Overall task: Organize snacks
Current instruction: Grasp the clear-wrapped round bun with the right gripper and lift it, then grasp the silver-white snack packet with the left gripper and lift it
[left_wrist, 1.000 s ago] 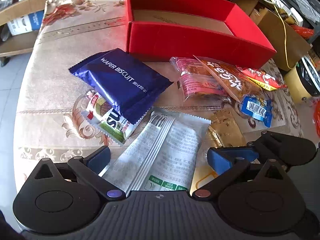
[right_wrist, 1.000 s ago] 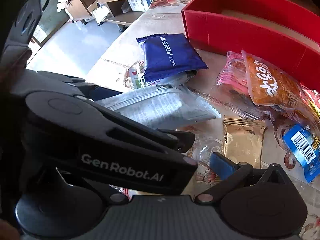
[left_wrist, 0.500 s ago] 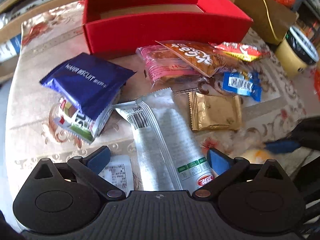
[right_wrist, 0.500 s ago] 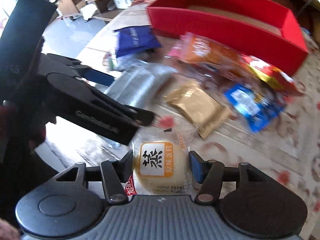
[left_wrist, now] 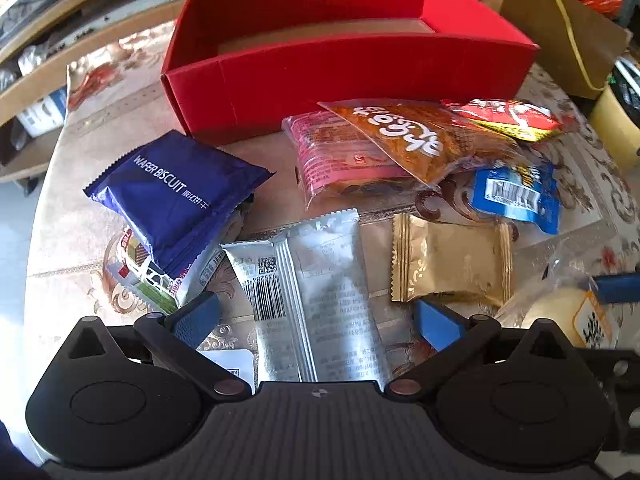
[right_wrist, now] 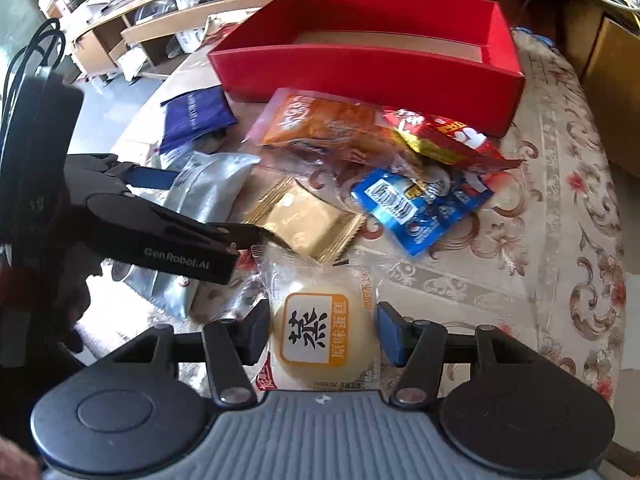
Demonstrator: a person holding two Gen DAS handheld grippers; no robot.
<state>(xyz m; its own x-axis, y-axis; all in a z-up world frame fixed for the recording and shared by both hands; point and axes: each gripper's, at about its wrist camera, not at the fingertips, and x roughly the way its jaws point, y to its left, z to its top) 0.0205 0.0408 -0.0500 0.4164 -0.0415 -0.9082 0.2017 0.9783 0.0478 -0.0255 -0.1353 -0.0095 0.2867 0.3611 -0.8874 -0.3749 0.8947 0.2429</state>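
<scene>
An open red box stands at the back of the table, with its cardboard floor bare. In front of it lie loose snacks: a blue wafer biscuit pack, a silver packet, a gold packet, and orange, pink, red and blue packets. My left gripper is open, its pads on either side of the silver packet and clear of it. My right gripper is shut on a round steamed cake in clear wrap, at the table's near right.
A green and white packet sticks out from under the wafer pack. A cardboard box and a yellow tub stand beyond the table's right edge. Wooden shelves line the back left. The table's right side shows flowered cloth.
My right gripper closed on the steamed cake and moved right with it. My left gripper drew back along the silver packet, and more of the snack pile now shows.
</scene>
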